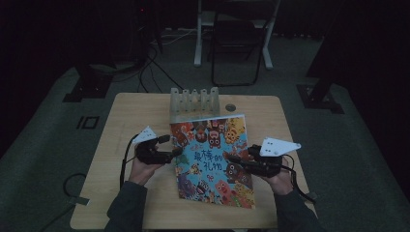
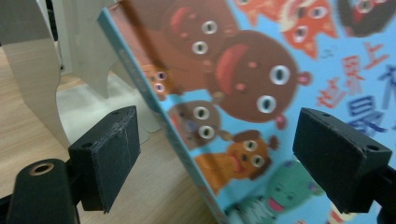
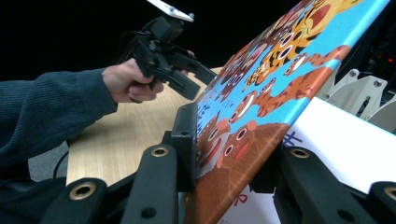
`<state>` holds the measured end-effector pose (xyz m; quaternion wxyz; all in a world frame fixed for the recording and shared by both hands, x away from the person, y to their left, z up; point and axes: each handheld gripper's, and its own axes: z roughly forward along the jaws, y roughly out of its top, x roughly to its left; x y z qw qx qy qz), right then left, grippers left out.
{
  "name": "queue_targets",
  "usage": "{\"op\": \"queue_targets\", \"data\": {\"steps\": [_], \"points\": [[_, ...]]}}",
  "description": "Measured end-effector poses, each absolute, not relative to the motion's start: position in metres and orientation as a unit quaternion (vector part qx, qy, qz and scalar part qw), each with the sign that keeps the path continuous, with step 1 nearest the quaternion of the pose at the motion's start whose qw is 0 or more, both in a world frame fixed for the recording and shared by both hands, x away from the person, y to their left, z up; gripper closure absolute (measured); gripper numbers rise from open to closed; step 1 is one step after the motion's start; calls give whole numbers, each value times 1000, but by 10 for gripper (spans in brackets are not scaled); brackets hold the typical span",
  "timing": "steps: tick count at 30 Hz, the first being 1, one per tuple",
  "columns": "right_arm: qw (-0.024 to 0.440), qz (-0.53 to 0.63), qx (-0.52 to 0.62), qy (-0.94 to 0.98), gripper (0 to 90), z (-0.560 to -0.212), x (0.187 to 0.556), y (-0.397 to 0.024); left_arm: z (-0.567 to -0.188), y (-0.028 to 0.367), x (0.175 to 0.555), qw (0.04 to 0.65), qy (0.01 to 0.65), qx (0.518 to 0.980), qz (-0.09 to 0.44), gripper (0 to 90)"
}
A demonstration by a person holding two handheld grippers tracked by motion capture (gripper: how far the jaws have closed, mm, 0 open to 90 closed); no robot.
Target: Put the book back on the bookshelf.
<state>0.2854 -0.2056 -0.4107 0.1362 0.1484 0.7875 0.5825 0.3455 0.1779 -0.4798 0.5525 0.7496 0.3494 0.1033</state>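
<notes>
A picture book (image 1: 212, 159) with cartoon monsters on a blue cover lies in the middle of the wooden table (image 1: 125, 121). My right gripper (image 1: 233, 159) is shut on the cover's right edge. In the right gripper view the cover (image 3: 280, 79) is tilted up off a white page (image 3: 345, 140), pinched between the jaws of the right gripper (image 3: 229, 149). My left gripper (image 1: 177, 152) is at the book's left edge, open. Its pads (image 2: 109, 154) stand wide either side of the book's edge (image 2: 261, 93) without touching it. The left gripper (image 3: 196, 81) also appears beyond the raised cover.
A pale wooden rack (image 1: 194, 101) with upright dividers stands just behind the book, close to it (image 2: 32, 70) (image 3: 359, 93). A small dark round object (image 1: 230, 107) lies to the rack's right. A chair frame (image 1: 237, 43) and cables sit on the floor beyond the table.
</notes>
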Motion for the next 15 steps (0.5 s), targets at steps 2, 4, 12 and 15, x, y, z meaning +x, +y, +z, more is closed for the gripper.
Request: {"op": "queue_targets", "data": {"steps": [2,4,12,15], "points": [[136,583,146,787,691,-411,285,-206,-482,178,349,555,348,750,91,147],[135,585,144,786,691,-411,285,-206,-484,177,353,563,338,751,70,145],[137,581,147,788,697,-412,286,-210,-481,174,349,568,328,752,71,228],[143,574,150,792,705,-412,288,-213,-479,174,346,571,325,749,80,256]]}}
